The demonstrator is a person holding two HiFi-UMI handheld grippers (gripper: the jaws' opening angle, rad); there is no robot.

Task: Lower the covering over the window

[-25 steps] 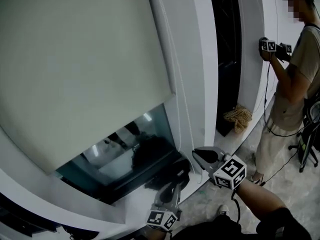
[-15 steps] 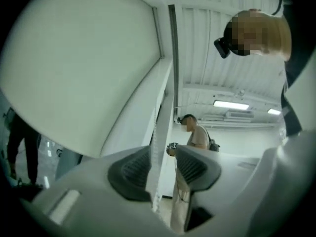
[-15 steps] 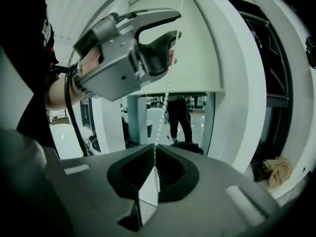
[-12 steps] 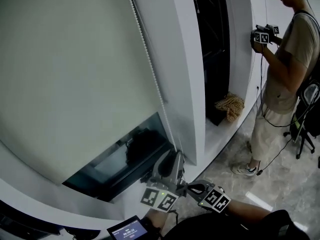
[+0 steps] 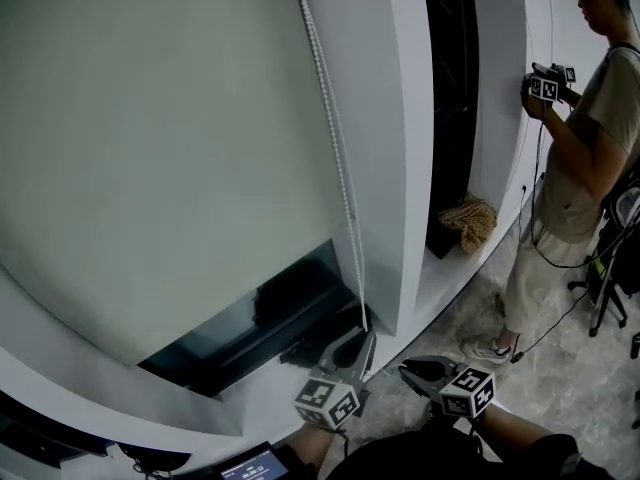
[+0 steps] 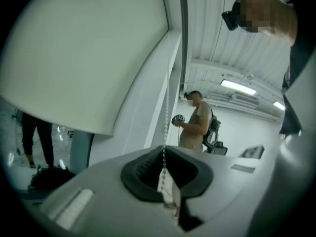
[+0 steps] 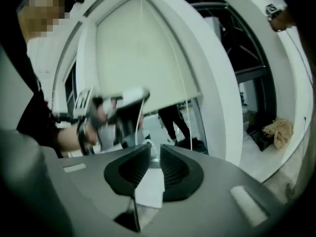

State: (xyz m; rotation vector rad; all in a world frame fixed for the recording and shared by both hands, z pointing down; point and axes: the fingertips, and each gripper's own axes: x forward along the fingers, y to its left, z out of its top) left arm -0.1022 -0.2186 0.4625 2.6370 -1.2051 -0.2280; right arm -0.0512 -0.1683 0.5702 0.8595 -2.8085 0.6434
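Roller blind (image 5: 170, 148) was found drawn down over most of the window, its lower edge standing above a dark strip of uncovered glass (image 5: 250, 313) at the bottom. Bead chain (image 5: 335, 158) hung taut along the right edge of the blind, against the white window frame (image 5: 385, 148), and ran down into the left tongs (image 6: 165, 154).

The left tongs pointed roughly level and were clenched on the chain, having just closed; the beads entered between the black pads (image 6: 143, 172) from above.

The right tongs (image 7: 154, 154) were held low, just beside the left ones on their right. Their jaws had just been opening and stood a narrow gap apart, pressing on nothing. Whether the chain passed through that gap could not be told.

A second person (image 5: 580, 168) stood on the marbled floor (image 5: 560, 368) well to the right, also holding a gripper. A tan bundle (image 5: 470, 218) lay in the dark recess beyond the frame.
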